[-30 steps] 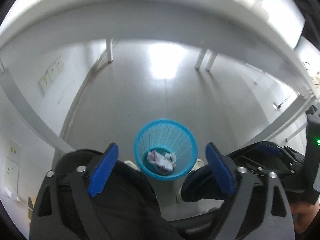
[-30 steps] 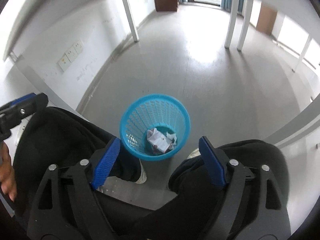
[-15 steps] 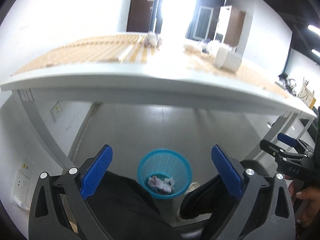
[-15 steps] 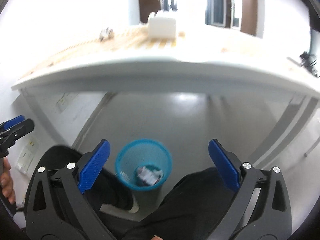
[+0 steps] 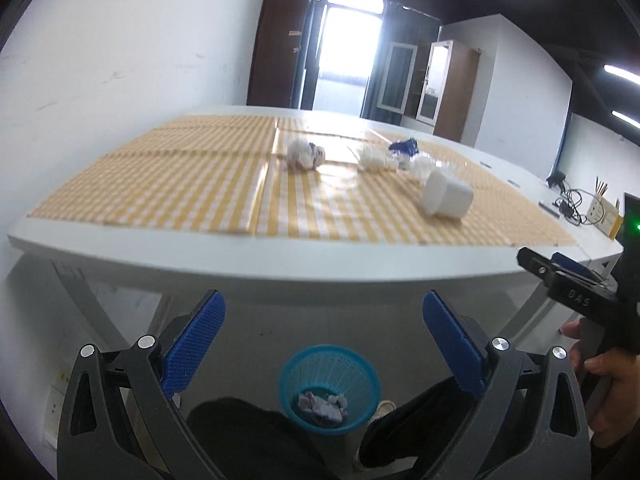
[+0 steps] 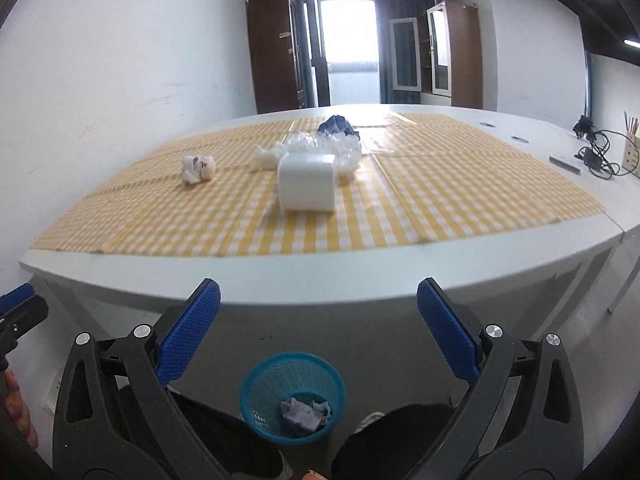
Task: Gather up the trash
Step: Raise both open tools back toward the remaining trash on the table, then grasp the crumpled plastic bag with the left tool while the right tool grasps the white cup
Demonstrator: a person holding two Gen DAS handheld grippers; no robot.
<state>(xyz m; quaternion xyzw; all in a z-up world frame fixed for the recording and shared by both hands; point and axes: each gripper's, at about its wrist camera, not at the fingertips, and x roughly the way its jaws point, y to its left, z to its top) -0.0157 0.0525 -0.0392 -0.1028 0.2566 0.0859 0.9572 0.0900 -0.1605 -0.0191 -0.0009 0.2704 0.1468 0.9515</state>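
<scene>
A blue mesh bin (image 5: 329,384) (image 6: 292,394) stands on the floor under the table with crumpled paper (image 5: 322,403) (image 6: 305,411) in it. On the yellow checked cloth (image 5: 192,184) (image 6: 460,188) lie a crumpled paper ball (image 5: 304,153) (image 6: 197,168), a white foam box (image 5: 446,198) (image 6: 307,182), clear plastic wrap (image 6: 325,147) and a dark blue scrap (image 5: 404,146) (image 6: 337,124). My left gripper (image 5: 324,344) and right gripper (image 6: 318,332) are open and empty, held in front of the table edge, above the bin.
The white table edge (image 5: 280,258) (image 6: 320,284) runs across both views. Cables and a pen holder (image 6: 630,148) sit at the table's far right. The person's dark-clothed legs (image 5: 240,436) flank the bin. The right gripper's body (image 5: 576,292) shows in the left view.
Both grippers have tilted and risen from looking down at the bin to looking across the tabletop. They stay open and empty.
</scene>
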